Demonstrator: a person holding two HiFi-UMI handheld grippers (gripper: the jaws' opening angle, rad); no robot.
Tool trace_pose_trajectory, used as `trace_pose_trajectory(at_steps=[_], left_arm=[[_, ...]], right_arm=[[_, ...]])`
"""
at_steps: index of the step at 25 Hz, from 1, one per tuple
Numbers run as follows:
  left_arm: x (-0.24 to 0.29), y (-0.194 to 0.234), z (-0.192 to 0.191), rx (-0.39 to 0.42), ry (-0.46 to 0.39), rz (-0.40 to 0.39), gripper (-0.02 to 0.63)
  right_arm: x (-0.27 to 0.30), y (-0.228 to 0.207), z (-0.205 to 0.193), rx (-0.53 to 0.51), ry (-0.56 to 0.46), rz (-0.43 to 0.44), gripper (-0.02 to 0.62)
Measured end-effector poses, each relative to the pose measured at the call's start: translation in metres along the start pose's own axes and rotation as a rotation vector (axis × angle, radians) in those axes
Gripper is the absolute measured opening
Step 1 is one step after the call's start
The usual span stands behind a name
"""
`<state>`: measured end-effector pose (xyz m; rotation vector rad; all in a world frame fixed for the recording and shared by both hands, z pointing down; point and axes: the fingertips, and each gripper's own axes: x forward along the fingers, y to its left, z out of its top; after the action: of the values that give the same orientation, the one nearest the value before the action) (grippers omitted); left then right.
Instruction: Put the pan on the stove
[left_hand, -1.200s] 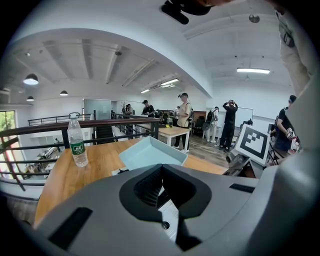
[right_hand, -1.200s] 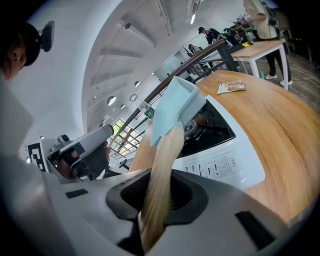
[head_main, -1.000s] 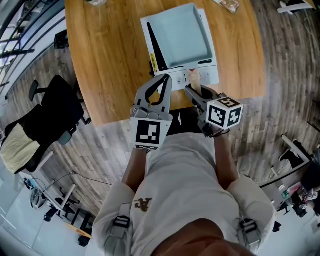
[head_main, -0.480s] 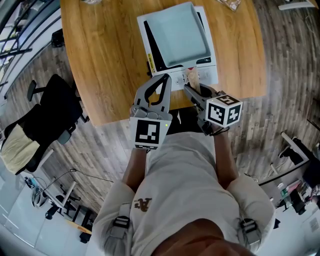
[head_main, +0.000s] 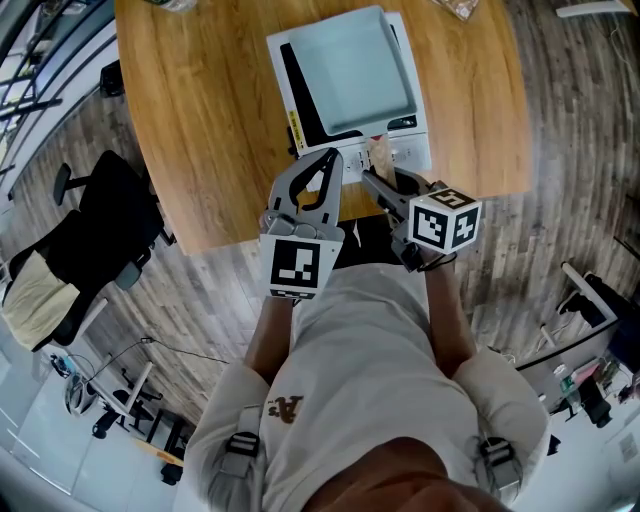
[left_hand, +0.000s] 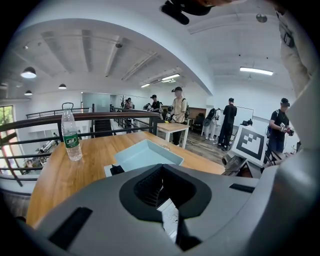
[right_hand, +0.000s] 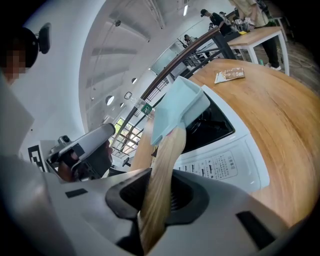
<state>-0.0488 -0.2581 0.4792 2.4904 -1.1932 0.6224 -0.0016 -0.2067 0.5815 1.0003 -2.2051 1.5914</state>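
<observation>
Shirt, chest print: gold lettering, seemingly "A's". Stove control panel: rows of small black print and symbols on white, too fine to read; yellow strip label on the casing's left edge in the head view, likewise illegible. Water bottle: green wrap label, wording not legible; paper packet: printed face, nothing readable.

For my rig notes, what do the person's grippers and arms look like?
The left gripper and right gripper are grey, with black ribbed pads and a cube of black-and-white square markers each. The person wears a white short-sleeved T-shirt and grey shoulder straps. The right jaws, a wooden handle between them, have just opened slightly.
</observation>
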Motion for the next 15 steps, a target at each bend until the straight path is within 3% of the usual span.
trace_pose_trajectory(at_steps=[15], left_arm=[[0.0084,-0.0001,-0.0026,0.017,0.023,-0.007,0.018]], right_arm=[[0.0043,-0.0079,-0.0014,-0.015,0.035,-0.033,0.093]])
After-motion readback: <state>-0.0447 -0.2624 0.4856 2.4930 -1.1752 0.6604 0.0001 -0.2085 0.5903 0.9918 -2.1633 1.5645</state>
